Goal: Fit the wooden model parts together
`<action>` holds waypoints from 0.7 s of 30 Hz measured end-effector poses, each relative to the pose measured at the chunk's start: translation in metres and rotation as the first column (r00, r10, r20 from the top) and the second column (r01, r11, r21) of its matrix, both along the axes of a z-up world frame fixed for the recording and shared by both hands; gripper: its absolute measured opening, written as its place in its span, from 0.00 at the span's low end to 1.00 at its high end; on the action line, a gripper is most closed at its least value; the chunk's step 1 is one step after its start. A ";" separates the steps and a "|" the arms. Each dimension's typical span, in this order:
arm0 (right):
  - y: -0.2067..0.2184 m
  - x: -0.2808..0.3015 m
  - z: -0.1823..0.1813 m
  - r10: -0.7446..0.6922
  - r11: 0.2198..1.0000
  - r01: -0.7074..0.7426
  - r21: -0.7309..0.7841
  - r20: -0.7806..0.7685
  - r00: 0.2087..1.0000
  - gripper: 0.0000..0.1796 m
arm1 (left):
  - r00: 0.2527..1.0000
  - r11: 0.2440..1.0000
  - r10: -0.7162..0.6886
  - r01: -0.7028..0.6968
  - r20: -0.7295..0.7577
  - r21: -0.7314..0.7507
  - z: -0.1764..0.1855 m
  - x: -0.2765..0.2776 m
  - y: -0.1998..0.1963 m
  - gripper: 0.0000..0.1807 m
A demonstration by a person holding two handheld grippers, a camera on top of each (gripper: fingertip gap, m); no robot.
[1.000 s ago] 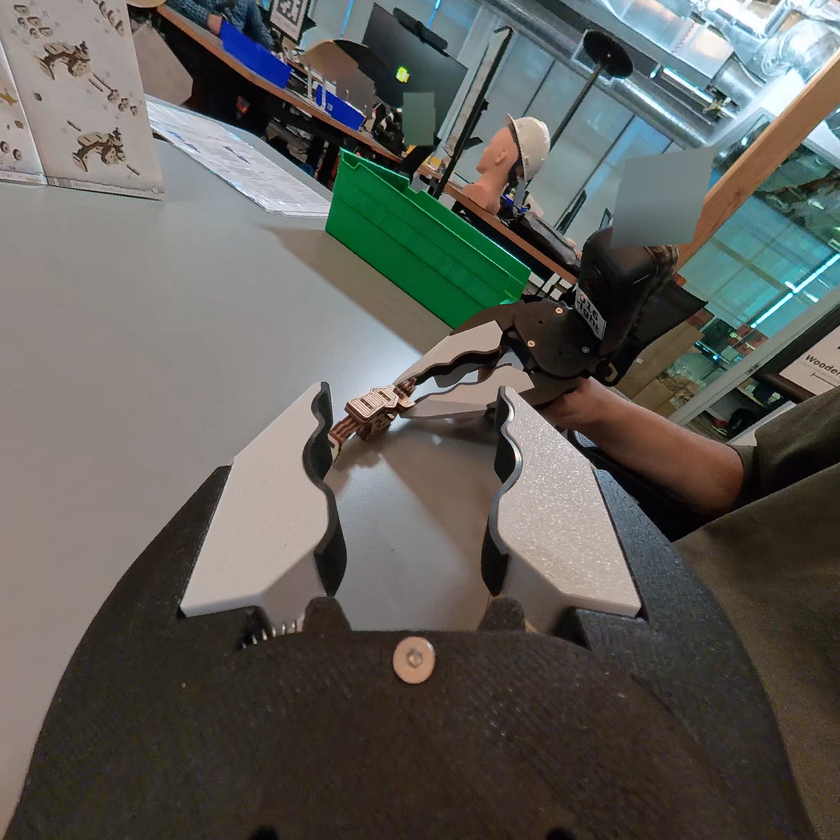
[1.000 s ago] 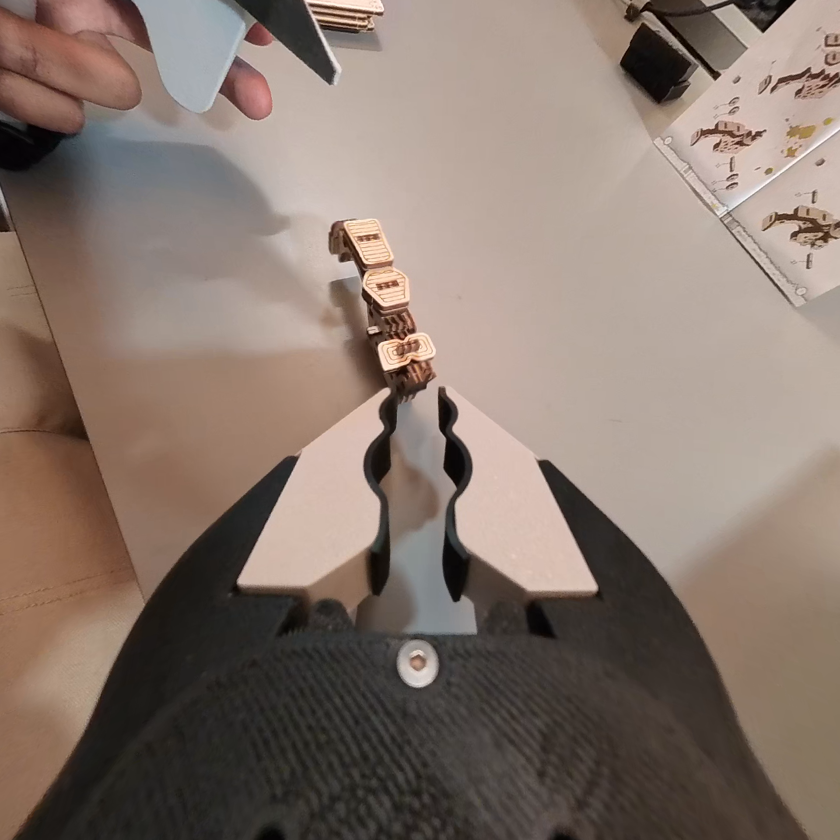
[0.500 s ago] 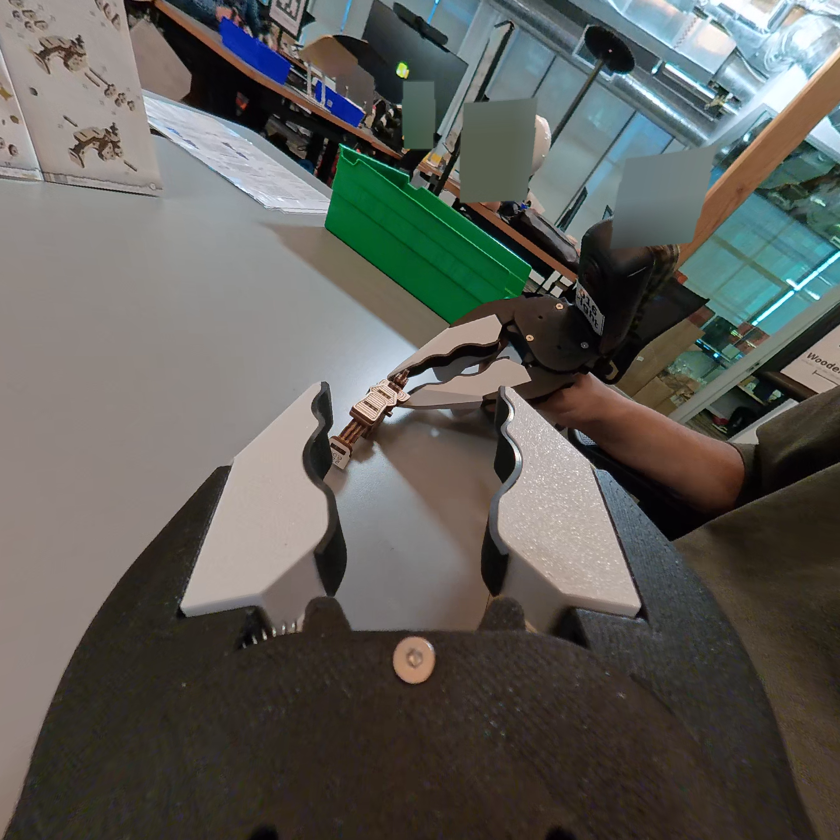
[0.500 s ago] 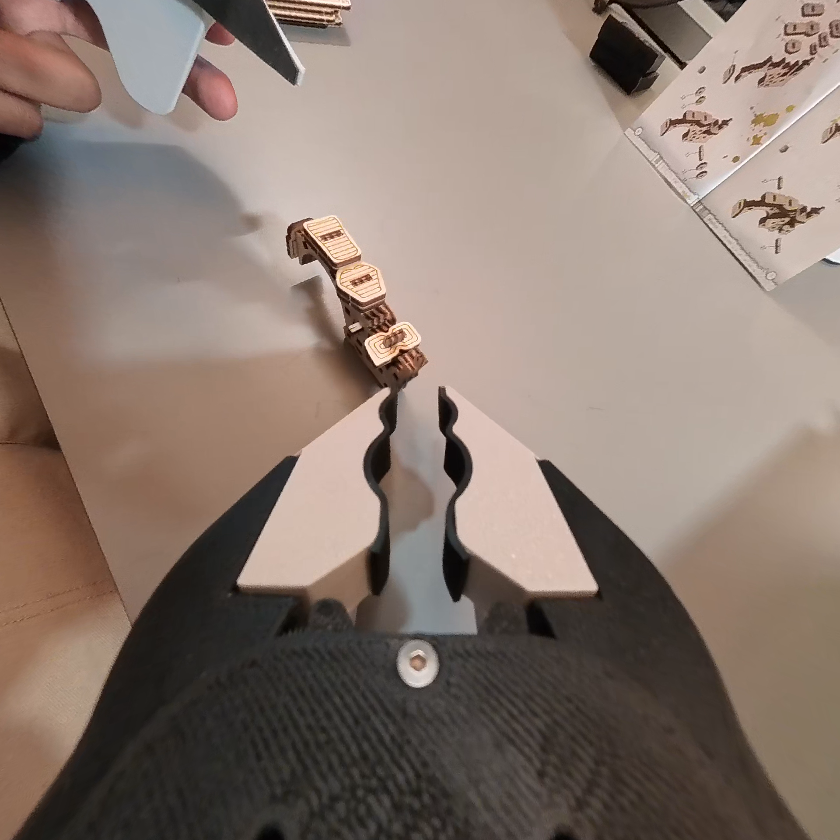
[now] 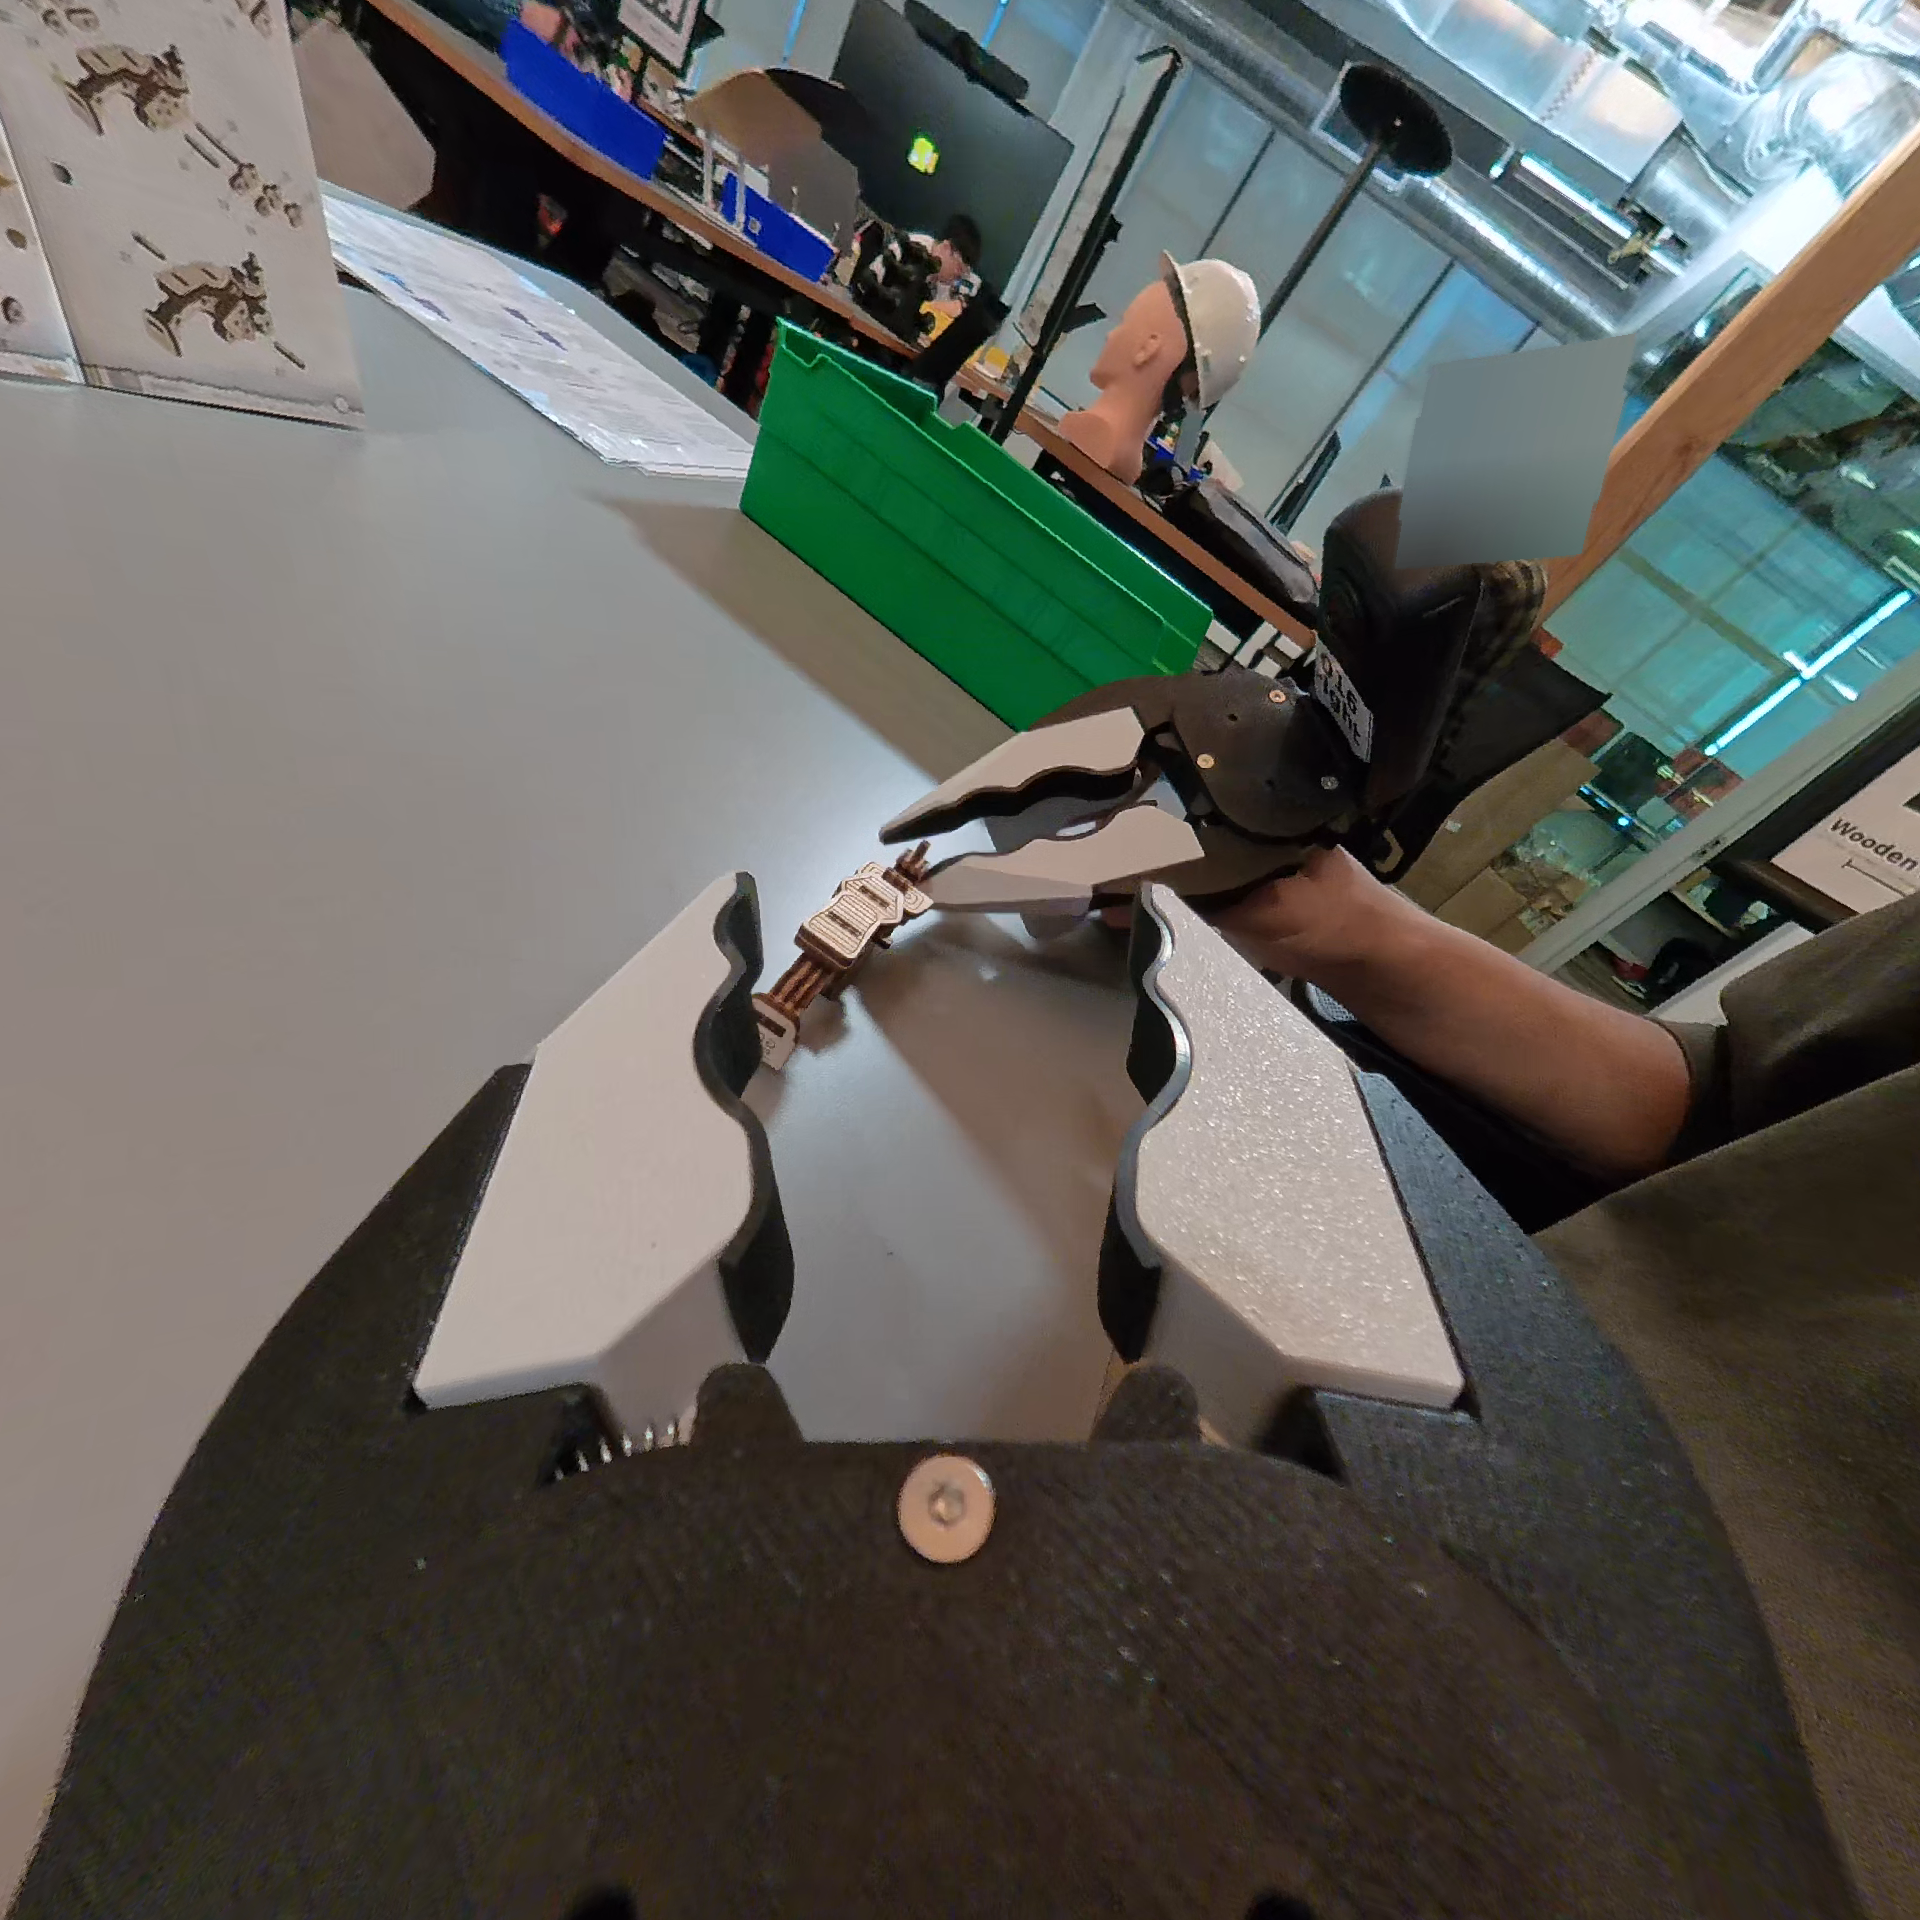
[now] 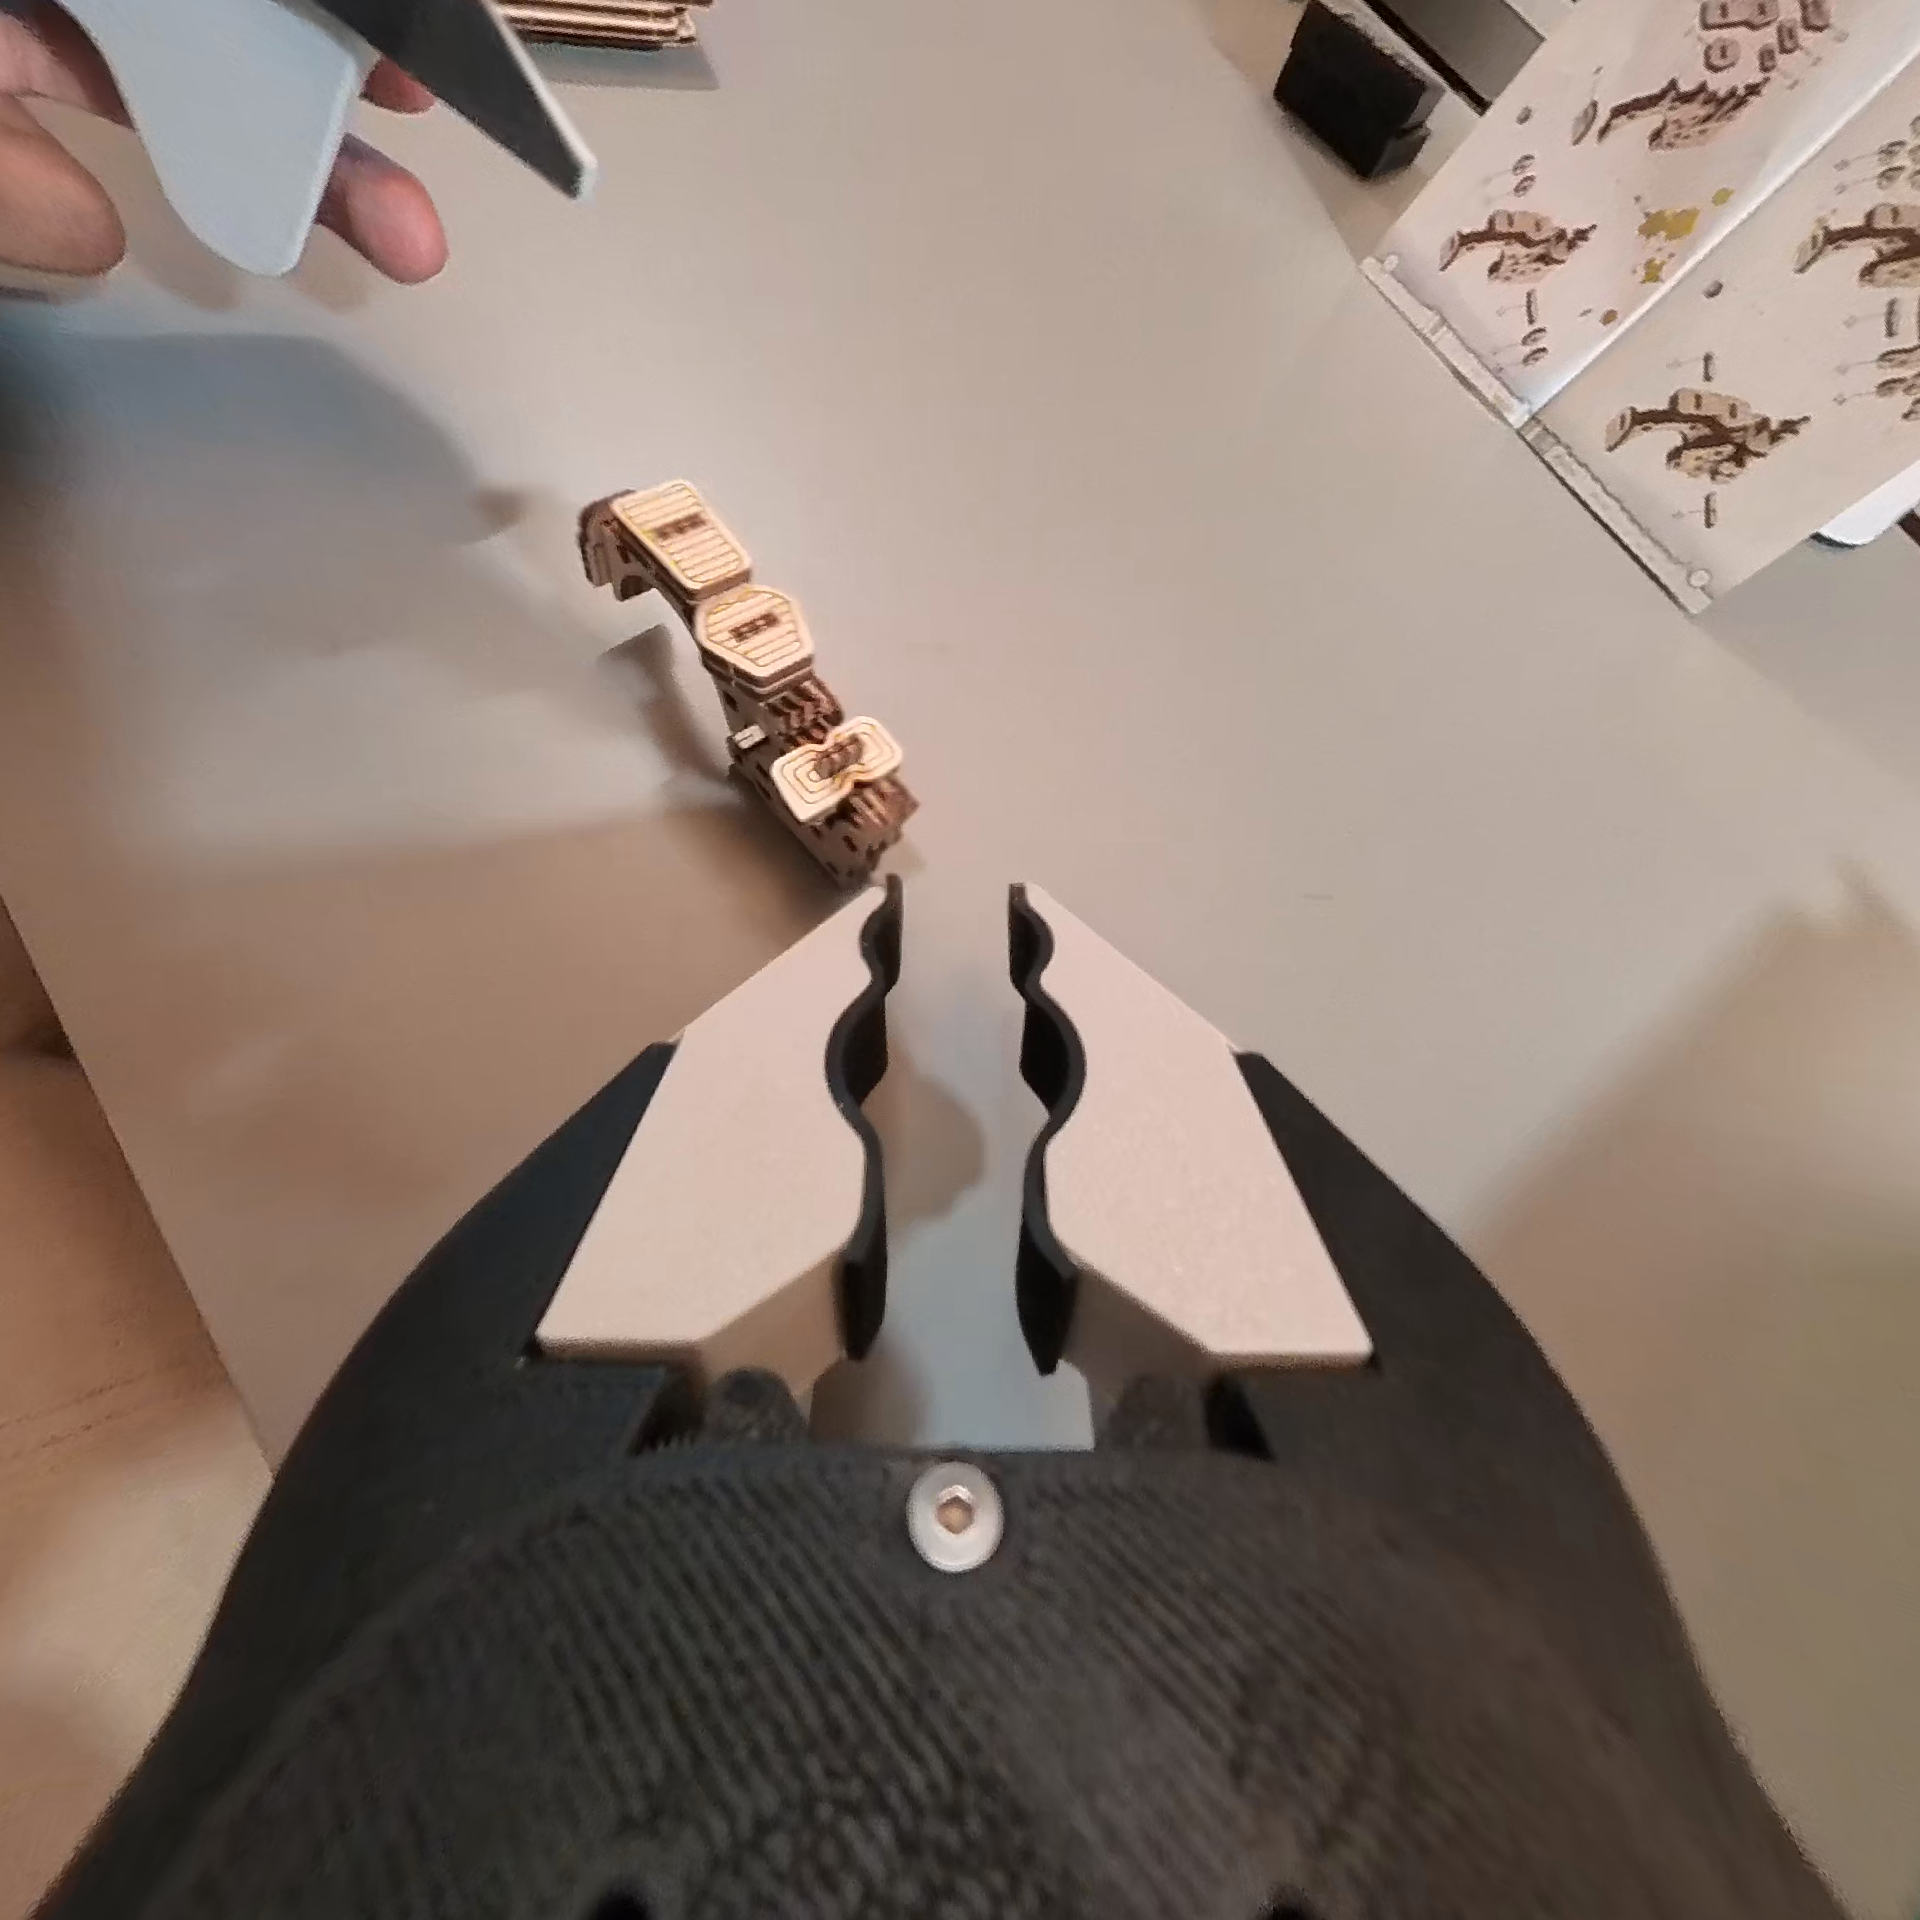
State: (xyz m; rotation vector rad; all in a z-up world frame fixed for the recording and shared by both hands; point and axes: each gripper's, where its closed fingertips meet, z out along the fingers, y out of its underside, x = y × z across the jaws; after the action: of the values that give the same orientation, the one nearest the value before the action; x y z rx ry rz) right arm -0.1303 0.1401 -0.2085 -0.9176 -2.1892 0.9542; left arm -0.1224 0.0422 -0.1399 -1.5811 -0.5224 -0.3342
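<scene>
The wooden model piece (image 6: 743,670), a curved chain of plywood layers with three pale engraved plates on top, lies free on the grey table (image 6: 1091,520), and I take it as the landmark for everything else. The right gripper (image 6: 954,899) stands just beside its near end; there is a narrow gap between its fingers and nothing is inside this gap, so it holds nothing. Probably it is placed there, low and in line with the piece, in order to close on that end. The left gripper (image 5: 935,925) is on the far side of the piece, with its jaws wide apart and also empty; it seems to wait so that it can support the other end during the fitting. In the left wrist view the piece (image 5: 842,935) runs from the left finger's tip toward the right gripper (image 5: 925,857). Whether anything touches it, I cannot tell from this low angle; only the right wrist view, looking down, shows that the right fingertips are apart from it. That view also shows the instruction sheet (image 6: 1704,270) well to the right of the piece, a stack of flat wooden sheets (image 6: 603,19) beyond it, and the hand (image 6: 62,197) holding the left gripper. The left wrist view alone shows a green bin (image 5: 966,582) far behind the piece.
</scene>
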 end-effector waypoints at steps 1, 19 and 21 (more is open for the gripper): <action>0.003 -0.001 0.001 -0.014 1.000 0.014 -0.006 -0.001 1.000 0.10 | 1.000 1.000 -0.002 0.002 0.001 -0.001 0.000 0.001 0.001 0.38; 0.033 -0.015 0.090 -0.224 0.957 0.135 -0.257 -0.355 0.908 0.10 | 0.987 0.984 0.118 -0.131 0.106 0.123 0.020 -0.024 -0.025 0.34; 0.016 -0.010 0.106 -0.161 0.960 0.040 -0.277 -0.429 0.889 0.08 | 0.985 0.980 0.153 -0.163 0.084 0.116 0.020 -0.026 -0.031 0.34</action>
State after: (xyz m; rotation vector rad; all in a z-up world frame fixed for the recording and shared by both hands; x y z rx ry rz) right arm -0.1406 0.1564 -0.1021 -0.8183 -1.6350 1.2814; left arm -0.1485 0.0117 -0.1195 -1.4032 -0.6694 -0.2997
